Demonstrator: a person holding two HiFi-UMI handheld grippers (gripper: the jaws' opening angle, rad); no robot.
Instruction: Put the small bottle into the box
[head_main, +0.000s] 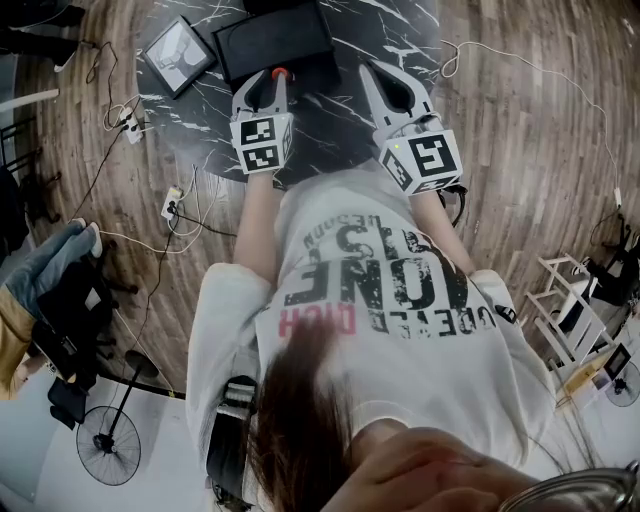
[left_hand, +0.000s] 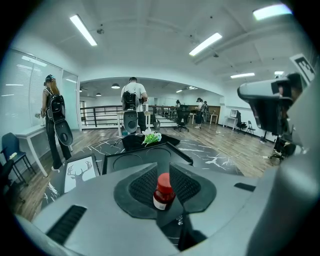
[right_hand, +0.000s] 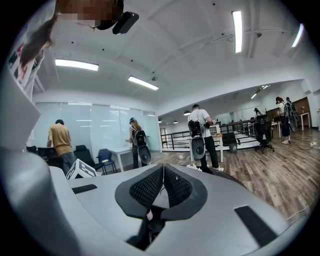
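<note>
A small brown bottle (left_hand: 162, 194) with a red cap (head_main: 280, 72) and a white label stands upright between the pads of my left gripper (left_hand: 161, 174), which is shut on it. In the head view the left gripper (head_main: 274, 78) sits just in front of the black box (head_main: 275, 40) on the dark marble table (head_main: 340, 105). The box (left_hand: 135, 156) lies open straight ahead, with round hollows in its floor. My right gripper (right_hand: 163, 167) has its jaws closed tip to tip with nothing between them. It hovers over the table to the right of the box (head_main: 375, 72).
A framed deer picture (head_main: 178, 52) lies left of the box, and a green bunch (left_hand: 150, 137) lies beyond it. Cables and power strips (head_main: 172, 205) trail on the wooden floor at left, near a fan (head_main: 108, 445). Several people (left_hand: 134, 102) stand further off.
</note>
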